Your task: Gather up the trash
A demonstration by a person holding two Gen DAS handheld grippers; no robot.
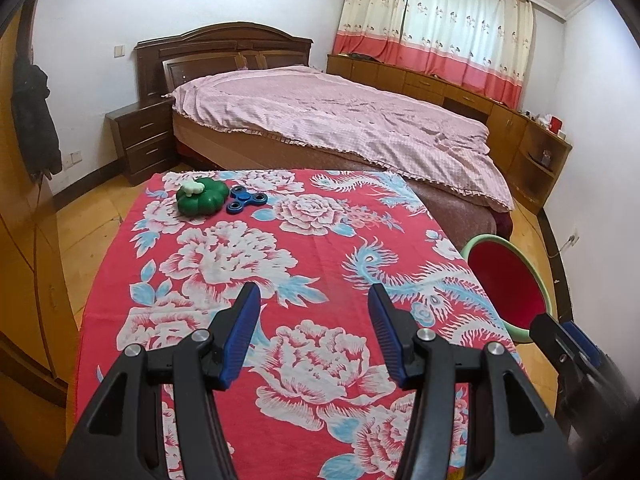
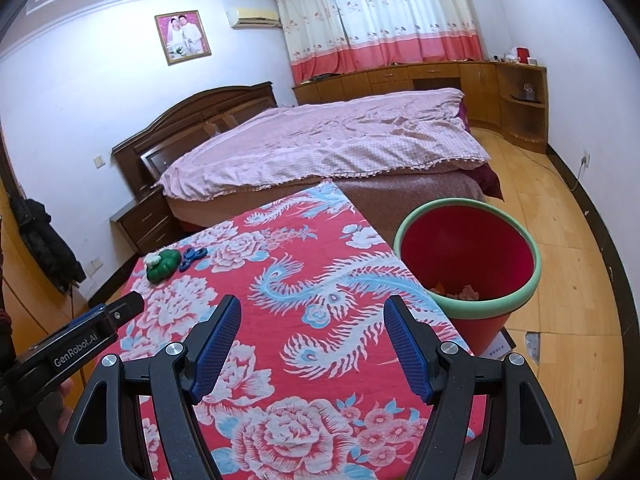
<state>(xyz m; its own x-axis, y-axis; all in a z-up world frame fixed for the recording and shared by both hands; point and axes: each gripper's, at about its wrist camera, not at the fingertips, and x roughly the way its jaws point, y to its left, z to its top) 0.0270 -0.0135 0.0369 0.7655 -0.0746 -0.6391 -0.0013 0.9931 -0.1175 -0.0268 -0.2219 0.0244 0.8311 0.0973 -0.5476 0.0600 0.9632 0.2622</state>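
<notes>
Nearest, the left tongs [image 1: 314,308] and right tongs [image 2: 312,320] both hang over the table [image 1: 320,248] with jaws apart and nothing between them. Beside the table's right edge stands the red bin [image 2: 468,264] with a green rim, scraps of trash [image 2: 460,292] at its bottom. At the far left corner lie a green toy [image 1: 200,200] and, touching it, a blue spinner [image 1: 246,200]. Beyond is the bed [image 1: 328,120]

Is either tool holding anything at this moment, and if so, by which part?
Nothing is held. The left tool and the right tool both stand open over the flowered cloth, with only bare cloth showing between their blue pads.
</notes>
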